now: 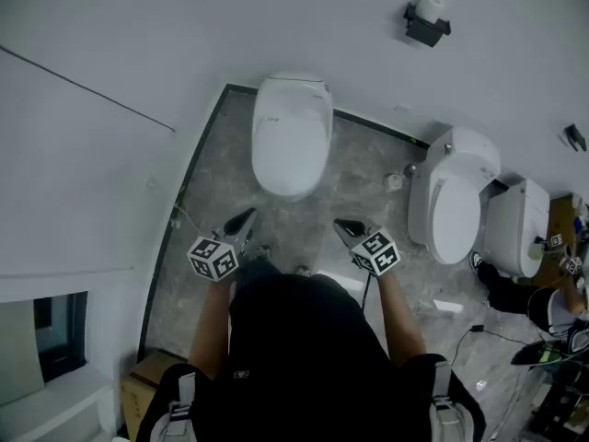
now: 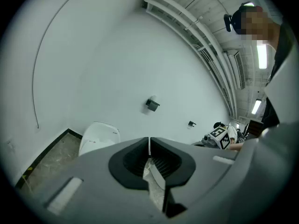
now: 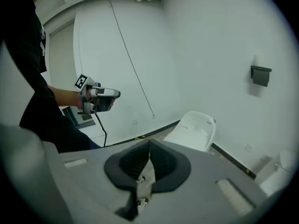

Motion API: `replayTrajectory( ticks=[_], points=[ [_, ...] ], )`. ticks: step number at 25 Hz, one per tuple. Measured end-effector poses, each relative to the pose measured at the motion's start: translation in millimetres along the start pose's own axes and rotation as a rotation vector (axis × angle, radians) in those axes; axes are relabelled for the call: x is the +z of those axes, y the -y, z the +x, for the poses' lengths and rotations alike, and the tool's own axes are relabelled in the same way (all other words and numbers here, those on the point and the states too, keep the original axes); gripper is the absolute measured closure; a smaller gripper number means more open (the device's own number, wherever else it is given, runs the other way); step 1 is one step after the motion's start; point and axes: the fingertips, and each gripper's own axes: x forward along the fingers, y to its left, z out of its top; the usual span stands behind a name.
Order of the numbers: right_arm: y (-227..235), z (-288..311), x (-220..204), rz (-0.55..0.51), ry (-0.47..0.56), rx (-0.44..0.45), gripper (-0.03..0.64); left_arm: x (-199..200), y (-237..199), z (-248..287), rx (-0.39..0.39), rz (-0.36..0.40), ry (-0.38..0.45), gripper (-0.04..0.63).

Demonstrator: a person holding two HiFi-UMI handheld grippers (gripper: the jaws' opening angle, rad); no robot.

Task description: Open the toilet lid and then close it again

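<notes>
Left hand-held gripper (image 1: 247, 217) short of toilet (image 1: 292, 136)

Touching fingers (image 2: 132, 164), white toilet (image 2: 99, 136) beyond

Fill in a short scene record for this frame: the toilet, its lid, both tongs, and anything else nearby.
toilet: white, backed against the wall
lid: down
left tongs: shut, empty, short of the toilet
right tongs: shut, empty, short of the toilet
nearby: second toilet to the right; paper holder on the wall
</notes>
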Motion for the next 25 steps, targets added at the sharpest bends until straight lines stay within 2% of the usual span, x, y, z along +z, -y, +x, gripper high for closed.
replayTrajectory(
  ticks=[11,17,25],
  points=[
    [-2.8,-7.7,-12.2,-0.012,-0.023,0.013,0.612,-8.6,11.2,-12.8,0.035,-0.009,0.011,0.575],
    [2.1,-7.9,-20.4,0.030,-0.020,-0.007,0.611,-17.4,16.0,-21.6,0.046,-0.008,-0.005,0.575],
    [19.5,10.7,-22.7,0.092,-0.036,-0.036,0.611,-25.7,-20.2,-9.4,0.046,-0.057,-0.041,0.575]
  ],
)
